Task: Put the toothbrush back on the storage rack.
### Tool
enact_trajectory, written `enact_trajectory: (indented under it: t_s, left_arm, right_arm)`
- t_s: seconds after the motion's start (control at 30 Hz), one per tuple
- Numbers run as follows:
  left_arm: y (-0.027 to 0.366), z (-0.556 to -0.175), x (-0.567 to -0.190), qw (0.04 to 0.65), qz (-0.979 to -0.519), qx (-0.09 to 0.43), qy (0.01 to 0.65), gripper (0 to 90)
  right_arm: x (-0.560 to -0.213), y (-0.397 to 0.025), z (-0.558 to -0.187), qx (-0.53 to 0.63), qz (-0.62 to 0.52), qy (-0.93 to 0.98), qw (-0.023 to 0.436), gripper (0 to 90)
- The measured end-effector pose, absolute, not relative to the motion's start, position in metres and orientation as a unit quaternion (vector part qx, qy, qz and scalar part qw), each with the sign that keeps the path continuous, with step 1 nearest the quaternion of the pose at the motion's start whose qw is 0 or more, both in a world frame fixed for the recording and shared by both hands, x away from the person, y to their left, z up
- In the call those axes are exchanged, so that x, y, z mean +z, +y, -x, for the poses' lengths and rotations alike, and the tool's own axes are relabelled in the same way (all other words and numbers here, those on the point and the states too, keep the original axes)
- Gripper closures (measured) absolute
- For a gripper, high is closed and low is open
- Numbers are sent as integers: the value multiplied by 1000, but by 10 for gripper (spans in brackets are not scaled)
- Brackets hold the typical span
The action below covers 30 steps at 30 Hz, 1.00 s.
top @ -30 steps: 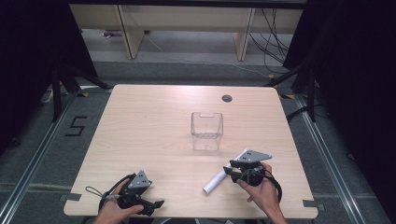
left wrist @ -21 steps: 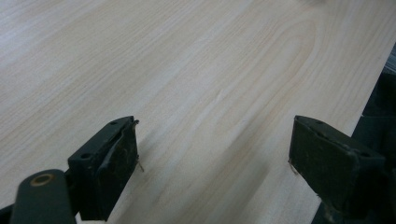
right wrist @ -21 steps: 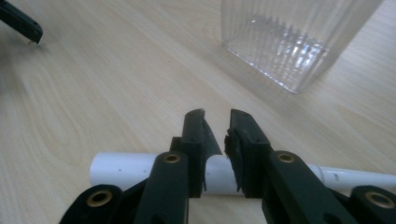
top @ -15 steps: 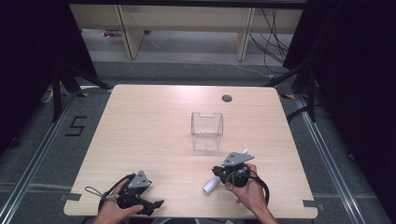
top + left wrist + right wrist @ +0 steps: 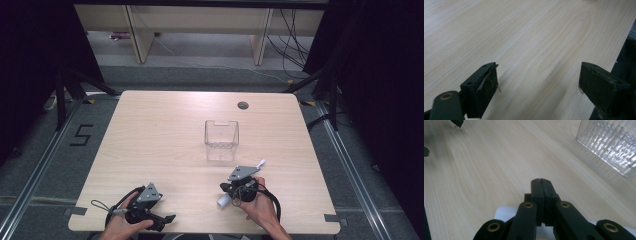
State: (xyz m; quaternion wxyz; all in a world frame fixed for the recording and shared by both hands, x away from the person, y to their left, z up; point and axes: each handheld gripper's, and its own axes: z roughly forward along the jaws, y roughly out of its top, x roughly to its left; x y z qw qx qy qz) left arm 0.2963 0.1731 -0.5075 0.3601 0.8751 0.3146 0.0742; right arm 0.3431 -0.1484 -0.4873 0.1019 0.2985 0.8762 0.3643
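A white tube (image 5: 222,201) lies on the wooden table (image 5: 165,135) near the front edge, right of centre. My right gripper (image 5: 226,188) sits directly over the tube, held by a hand. In the right gripper view its jaws (image 5: 541,182) are pressed together with nothing between them. There the tube (image 5: 502,213) passes crosswise underneath the linkage. My left gripper (image 5: 167,219) rests at the front left in the other hand. The left gripper (image 5: 537,82) is open over bare wood.
A clear ribbed plastic box (image 5: 221,135) stands mid-table, just beyond the right gripper, and it appears in the right gripper view as the box (image 5: 609,147). A round cable hole (image 5: 243,105) sits at the back. The table's front edge is close to both hands.
The right gripper has moved left and slightly toward the front edge, ending over the white tube. The left gripper has stayed in place.
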Motion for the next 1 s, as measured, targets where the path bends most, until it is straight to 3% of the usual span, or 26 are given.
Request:
enact_trajectory:
  t_s: [1.0]
  left_arm:
    - [173,-296,-507,363,-875,71,314,149]
  right_arm:
    - [-496,-141,-340,340,-278,895,77,895]
